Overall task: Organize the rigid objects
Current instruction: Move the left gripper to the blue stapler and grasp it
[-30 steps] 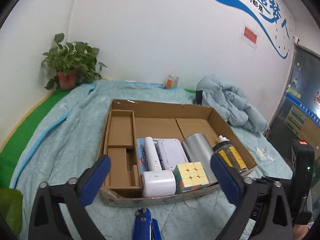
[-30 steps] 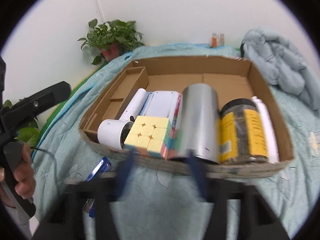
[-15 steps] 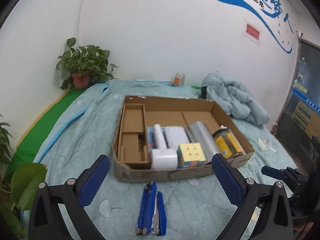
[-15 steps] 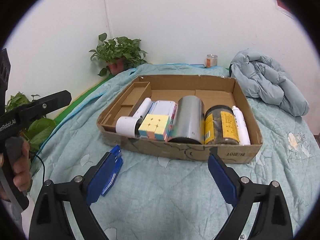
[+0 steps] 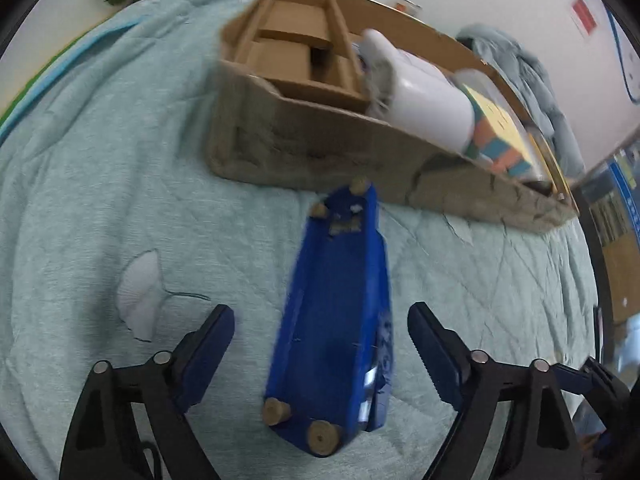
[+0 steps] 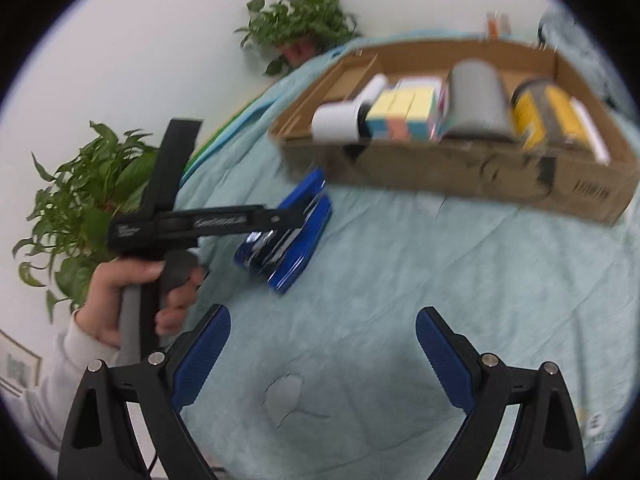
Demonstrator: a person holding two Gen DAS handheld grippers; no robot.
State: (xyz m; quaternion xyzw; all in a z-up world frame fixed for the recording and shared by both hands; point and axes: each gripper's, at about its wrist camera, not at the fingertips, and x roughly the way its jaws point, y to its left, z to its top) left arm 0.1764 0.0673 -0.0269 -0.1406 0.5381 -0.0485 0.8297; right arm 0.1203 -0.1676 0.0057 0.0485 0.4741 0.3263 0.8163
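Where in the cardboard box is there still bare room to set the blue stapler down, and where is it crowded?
Free: the divided cardboard compartments at the cardboard box's left end, and the bare floor along its back wall. Crowded: the front row, packed from white cylinder and puzzle cube to silver can and yellow-labelled jar. The blue stapler lies on the quilt.
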